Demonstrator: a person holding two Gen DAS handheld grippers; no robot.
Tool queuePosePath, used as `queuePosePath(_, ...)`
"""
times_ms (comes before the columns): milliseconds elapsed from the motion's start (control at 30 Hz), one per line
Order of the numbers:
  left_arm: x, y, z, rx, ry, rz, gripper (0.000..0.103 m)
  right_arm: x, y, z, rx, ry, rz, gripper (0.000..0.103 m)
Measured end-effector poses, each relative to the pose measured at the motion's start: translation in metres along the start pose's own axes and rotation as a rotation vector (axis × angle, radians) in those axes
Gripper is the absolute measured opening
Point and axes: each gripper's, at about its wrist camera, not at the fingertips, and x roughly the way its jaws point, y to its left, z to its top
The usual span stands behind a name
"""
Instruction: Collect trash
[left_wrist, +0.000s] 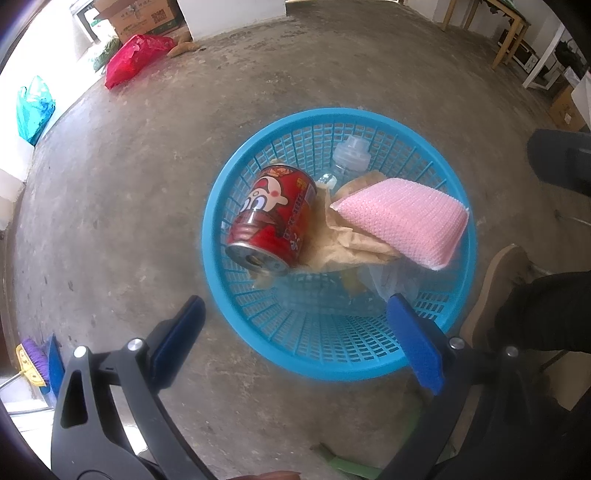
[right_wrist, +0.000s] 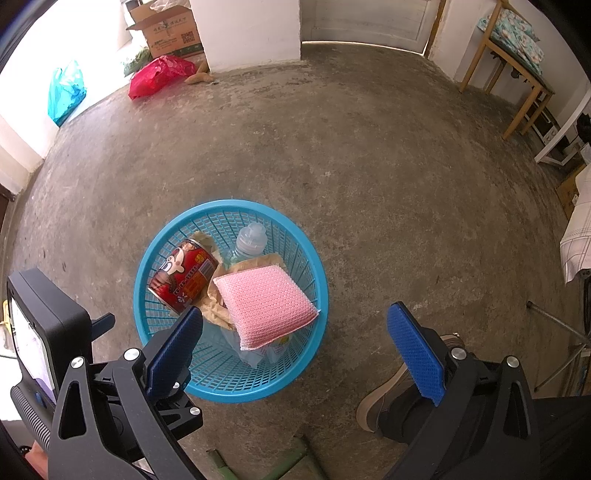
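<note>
A blue plastic basket stands on the concrete floor; it also shows in the right wrist view. In it lie a red drink can, a pink sponge, crumpled brown paper and a clear plastic bottle. My left gripper is open and empty, just above the basket's near rim. My right gripper is open and empty, above the basket's near right side.
A red bag, a teal bag and a cardboard box lie at the far left by the wall. Wooden furniture stands at the far right. The person's shoe is at the near right. A broom head lies at the near left.
</note>
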Motion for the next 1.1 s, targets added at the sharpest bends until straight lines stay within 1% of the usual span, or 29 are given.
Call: queuePosePath(1100, 0.0039, -0.0036, -0.0034, 0.018, 0.003, -0.010, 0.095, 0.0011, 0.0003, -0.0001, 0.001, 0.003, -0.001, 0.097)
